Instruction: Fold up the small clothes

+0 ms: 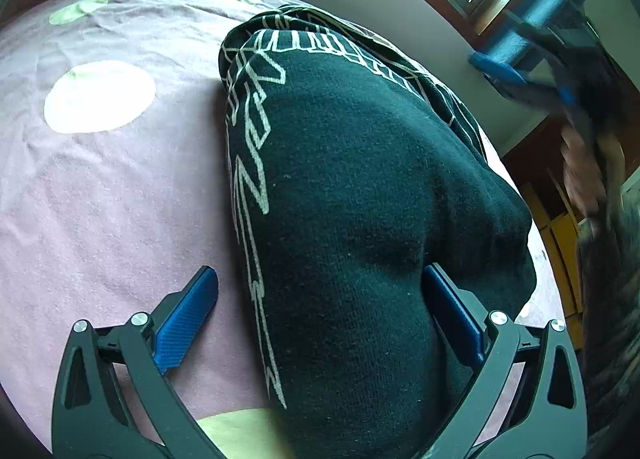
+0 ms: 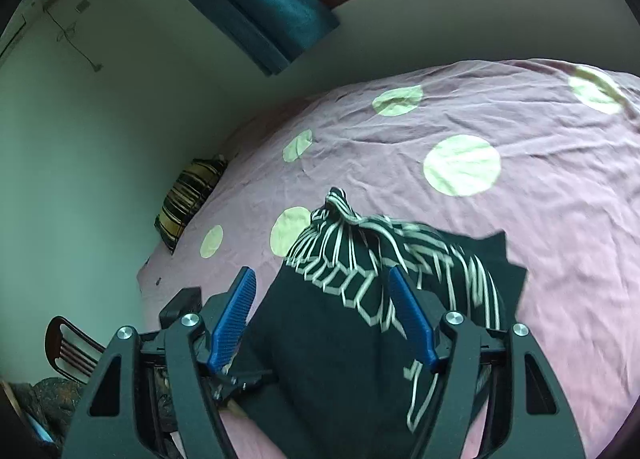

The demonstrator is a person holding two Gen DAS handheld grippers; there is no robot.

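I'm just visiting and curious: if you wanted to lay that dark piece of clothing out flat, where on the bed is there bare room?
The pink bedsheet with pale green dots lies bare right of the dark patterned knit garment, and beyond it toward the wall. It is crowded at the near edge, where both open tongs, left and right, straddle the garment, and by the striped cushion.

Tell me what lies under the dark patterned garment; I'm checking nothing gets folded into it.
The dark patterned garment rests on the pink bedsheet with pale dots. Around its edges only the sheet shows. Whatever sits beneath its bunched middle is covered and cannot be seen.
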